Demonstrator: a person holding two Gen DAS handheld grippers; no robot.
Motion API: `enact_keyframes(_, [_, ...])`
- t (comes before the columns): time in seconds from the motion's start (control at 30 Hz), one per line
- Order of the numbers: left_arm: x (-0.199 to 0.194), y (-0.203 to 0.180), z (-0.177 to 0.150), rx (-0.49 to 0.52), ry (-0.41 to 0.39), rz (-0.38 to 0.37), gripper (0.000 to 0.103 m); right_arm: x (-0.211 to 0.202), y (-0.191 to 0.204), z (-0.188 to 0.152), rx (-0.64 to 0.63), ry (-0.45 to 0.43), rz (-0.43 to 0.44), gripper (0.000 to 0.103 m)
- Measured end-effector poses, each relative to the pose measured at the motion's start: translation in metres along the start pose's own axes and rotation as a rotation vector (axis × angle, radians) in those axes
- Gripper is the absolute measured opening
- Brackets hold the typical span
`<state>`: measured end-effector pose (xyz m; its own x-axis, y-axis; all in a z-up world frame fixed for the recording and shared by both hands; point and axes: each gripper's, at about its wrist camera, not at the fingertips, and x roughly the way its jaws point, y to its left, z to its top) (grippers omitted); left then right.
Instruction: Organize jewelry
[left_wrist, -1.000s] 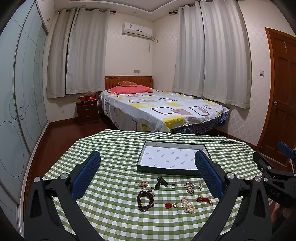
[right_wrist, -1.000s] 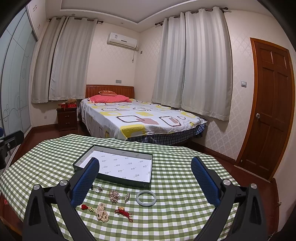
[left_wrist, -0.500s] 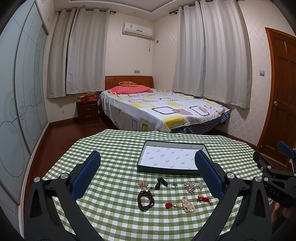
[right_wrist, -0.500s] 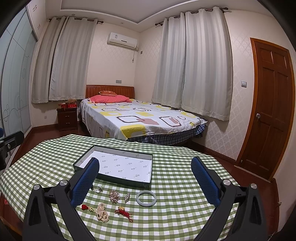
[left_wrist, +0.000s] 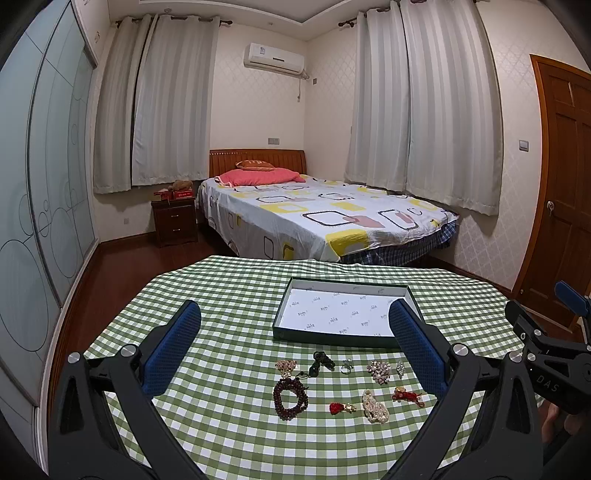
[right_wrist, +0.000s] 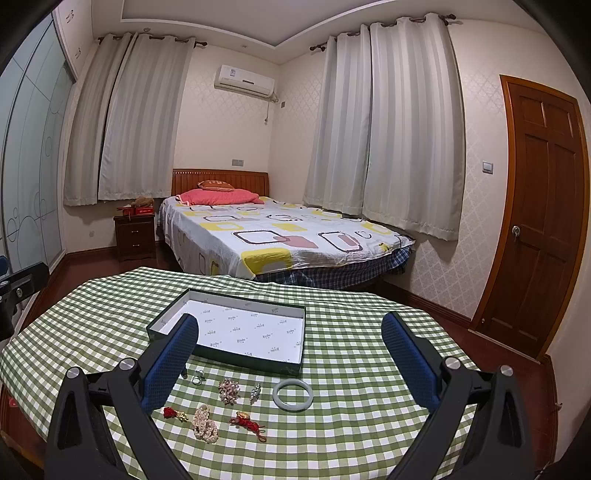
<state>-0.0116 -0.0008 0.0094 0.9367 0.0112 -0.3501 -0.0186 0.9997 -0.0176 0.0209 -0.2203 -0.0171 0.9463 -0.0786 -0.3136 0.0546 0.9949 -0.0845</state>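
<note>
Since the box (left_wrist: 343, 317) near the bench's far edge is empty, nothing's been sorted yet: jewelry (left_wrist: 345, 384) is laid out before it, both grippers (left_wrist: 295, 347) (right_wrist: 288, 354) spread wide, empty.

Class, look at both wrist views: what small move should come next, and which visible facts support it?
Probably lower the right gripper toward the pale bangle. Both grippers are open and hold nothing, the box holds no jewelry yet, and the bangle lies between the right gripper's fingers, apart from the other pieces.
</note>
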Motion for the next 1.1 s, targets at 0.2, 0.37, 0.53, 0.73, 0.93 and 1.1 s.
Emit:
enact_keyframes(0.2, [0.0007, 0.0002, -0.0015, -0.002, 0.003, 0.001, 0.099, 0.0000, 0.0003, 0.0003, 0.000, 0.000, 0.000, 0.097])
enact_keyframes(0.37, [0.0008, 0.0002, -0.0014, 0.000, 0.004, 0.000, 0.099, -0.0004, 0.0005, -0.0001, -0.001, -0.002, 0.000, 0.097])
enact_keyframes(0.53, [0.0012, 0.0005, -0.0035, -0.002, 0.006, -0.001, 0.099, -0.0004, 0.0005, 0.0006, -0.001, -0.002, 0.000, 0.097])
enact_keyframes(0.73, [0.0012, 0.0002, -0.0034, -0.002, 0.007, -0.001, 0.099, -0.0006, 0.0007, 0.0004, -0.002, -0.002, 0.000, 0.097])
enact_keyframes(0.93, [0.0010, 0.0005, -0.0041, -0.002, 0.007, -0.001, 0.099, -0.0009, 0.0009, 0.0000, -0.001, -0.003, -0.001, 0.097])
enact_keyframes(1.1, [0.0015, -0.0007, -0.0067, -0.001, 0.011, -0.004, 0.099, -0.0012, 0.0013, -0.0002, -0.002, -0.002, 0.000, 0.097])
